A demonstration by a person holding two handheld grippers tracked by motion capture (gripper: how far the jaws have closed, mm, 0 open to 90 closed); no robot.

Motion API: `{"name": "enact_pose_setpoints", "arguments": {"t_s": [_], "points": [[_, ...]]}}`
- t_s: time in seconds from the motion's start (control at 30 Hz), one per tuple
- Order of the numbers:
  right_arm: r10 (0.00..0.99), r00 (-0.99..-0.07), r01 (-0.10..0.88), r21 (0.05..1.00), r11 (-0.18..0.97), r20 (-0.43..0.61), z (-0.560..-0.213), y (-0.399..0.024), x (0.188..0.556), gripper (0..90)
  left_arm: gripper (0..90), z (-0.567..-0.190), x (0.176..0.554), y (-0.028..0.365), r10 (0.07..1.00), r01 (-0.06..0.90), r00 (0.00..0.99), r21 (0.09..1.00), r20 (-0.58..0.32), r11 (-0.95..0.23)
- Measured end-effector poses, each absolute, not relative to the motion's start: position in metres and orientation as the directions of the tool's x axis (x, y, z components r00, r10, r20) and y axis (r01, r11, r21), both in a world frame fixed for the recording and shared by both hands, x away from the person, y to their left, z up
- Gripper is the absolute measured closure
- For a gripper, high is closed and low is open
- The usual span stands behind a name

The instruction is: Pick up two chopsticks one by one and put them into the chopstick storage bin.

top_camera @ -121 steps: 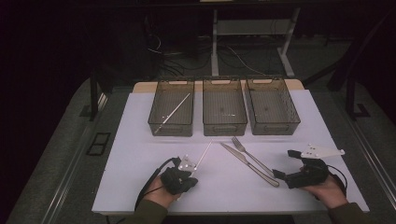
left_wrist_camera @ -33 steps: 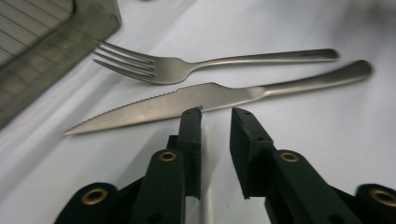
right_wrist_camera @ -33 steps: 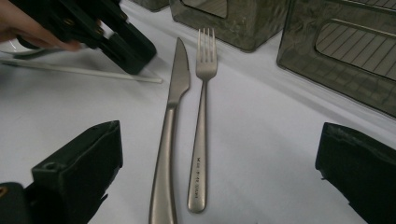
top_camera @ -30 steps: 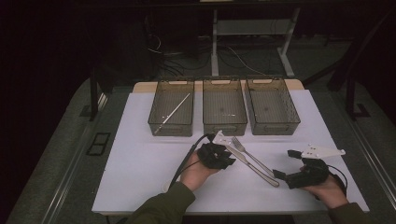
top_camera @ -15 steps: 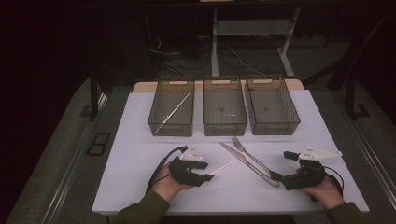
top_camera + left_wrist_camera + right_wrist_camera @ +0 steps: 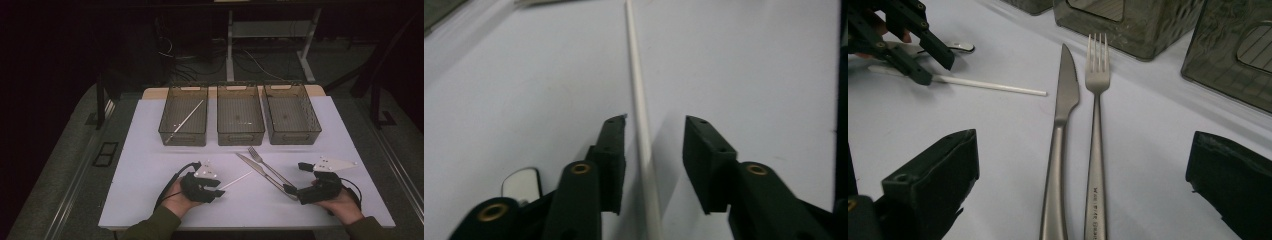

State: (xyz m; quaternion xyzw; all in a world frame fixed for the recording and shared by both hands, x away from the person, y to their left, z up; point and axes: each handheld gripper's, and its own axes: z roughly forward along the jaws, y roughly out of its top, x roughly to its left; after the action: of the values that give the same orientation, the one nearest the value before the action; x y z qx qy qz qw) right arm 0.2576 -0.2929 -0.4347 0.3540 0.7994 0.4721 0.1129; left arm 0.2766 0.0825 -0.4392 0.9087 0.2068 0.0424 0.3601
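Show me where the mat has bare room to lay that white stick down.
Bare mat lies left of the left gripper, below the left bin, and along the near edge between both hands. It is crowded mid-right: knife and fork lie side by side up to the right gripper. The white stick sits between the left jaws.

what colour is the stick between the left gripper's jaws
White; the stick shows best in the left gripper view.

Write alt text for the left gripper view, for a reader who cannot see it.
A white chopstick lies on the white table, running lengthwise between the two black jaws of the left tool. The jaws have just been closing, yet a gap shows on each side of the stick. A small mirror-like metal piece sits at the lower left.
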Motion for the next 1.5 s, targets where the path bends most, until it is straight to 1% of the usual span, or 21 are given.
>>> {"name": "enact_pose_setpoints", "arguments": {"t_s": [0.03,0.1,0.3,0.4,0.43,0.5,0.53,0.83,0.93,1.17,1.27,1.5], "points": [[0.673,-0.723,0.460,0.834,0.304,0.153,-0.435,-0.293,0.258,0.5,66.1,-0.439,0.278,0.083,0.404,0.339,0.912,0.673,-0.065,-0.658],[0.673,-0.725,0.457,0.833,0.311,0.146,-0.435,-0.292,0.258,0.5,68.7,-0.438,0.279,0.082,0.408,0.353,0.909,0.675,-0.084,-0.648],[0.673,-0.725,0.458,0.833,0.311,0.147,-0.435,-0.292,0.258,0.5,76.0,-0.435,0.281,0.073,0.415,0.362,0.906,0.658,-0.081,-0.661],[0.673,-0.725,0.459,0.833,0.311,0.148,-0.435,-0.292,0.258,0.5,79.4,-0.437,0.283,0.065,0.417,0.362,0.906,0.640,-0.071,-0.678],[0.673,-0.725,0.458,0.833,0.311,0.147,-0.435,-0.292,0.258,0.5,80.0,-0.438,0.285,0.063,0.409,0.349,0.911,0.635,-0.057,-0.689],[0.673,-0.724,0.459,0.833,0.309,0.150,-0.434,-0.292,0.258,0.5,80.8,-0.439,0.284,0.060,0.429,0.371,0.901,0.622,-0.062,-0.689],[0.673,-0.725,0.457,0.834,0.309,0.148,-0.434,-0.292,0.258,0.5,82.0,-0.439,0.286,0.060,0.422,0.359,0.905,0.622,-0.050,-0.696],[0.672,-0.726,0.456,0.835,0.307,0.149,-0.434,-0.293,0.258,0.5,84.7,-0.439,0.286,0.059,0.466,0.413,0.881,0.614,-0.083,-0.672],[0.671,-0.726,0.455,0.835,0.308,0.148,-0.433,-0.293,0.258,0.5,84.7,-0.437,0.286,0.060,0.460,0.416,0.883,0.610,-0.094,-0.674],[0.673,-0.724,0.457,0.836,0.304,0.151,-0.433,-0.293,0.258,0.5,84.8,-0.427,0.282,0.056,0.452,0.407,0.886,0.648,-0.107,-0.644],[0.672,-0.725,0.456,0.836,0.304,0.151,-0.433,-0.293,0.258,0.5,84.8,-0.422,0.282,0.056,0.460,0.425,0.878,0.665,-0.136,-0.614],[0.673,-0.724,0.458,0.836,0.302,0.153,-0.433,-0.294,0.258,0.5,84.8,-0.404,0.290,0.064,0.474,0.441,0.864,0.712,-0.170,-0.547]]}}
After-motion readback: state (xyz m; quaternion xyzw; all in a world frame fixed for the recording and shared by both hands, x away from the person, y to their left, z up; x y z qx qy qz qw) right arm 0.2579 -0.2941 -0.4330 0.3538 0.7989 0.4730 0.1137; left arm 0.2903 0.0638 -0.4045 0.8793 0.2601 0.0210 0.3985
